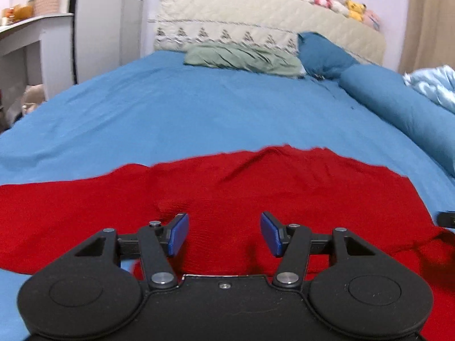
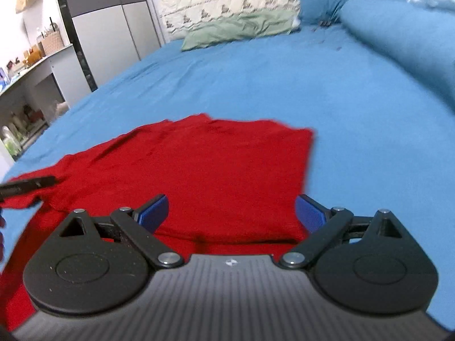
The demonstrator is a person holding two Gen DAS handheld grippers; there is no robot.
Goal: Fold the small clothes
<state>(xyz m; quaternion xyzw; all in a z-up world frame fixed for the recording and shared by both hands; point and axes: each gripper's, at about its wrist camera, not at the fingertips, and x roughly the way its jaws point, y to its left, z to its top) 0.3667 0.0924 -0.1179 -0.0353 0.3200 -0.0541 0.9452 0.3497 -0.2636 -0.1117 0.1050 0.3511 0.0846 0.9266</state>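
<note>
The red garment (image 1: 216,199) lay spread flat on the blue bedsheet (image 1: 170,108), presumably ready for folding. The left gripper (image 1: 224,233) and right gripper (image 2: 231,213) hovered above it, jaws wide apart and empty.

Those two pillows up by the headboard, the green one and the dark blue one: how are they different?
The green pillow lies flat on the blue sheet, while the dark blue pillow is propped up against the headboard. The green one looks flatter and creased; the dark blue one looks plumper. The green one sits nearer the middle, the blue one toward the right. Both sit at the head of the bed, side by side.
</note>
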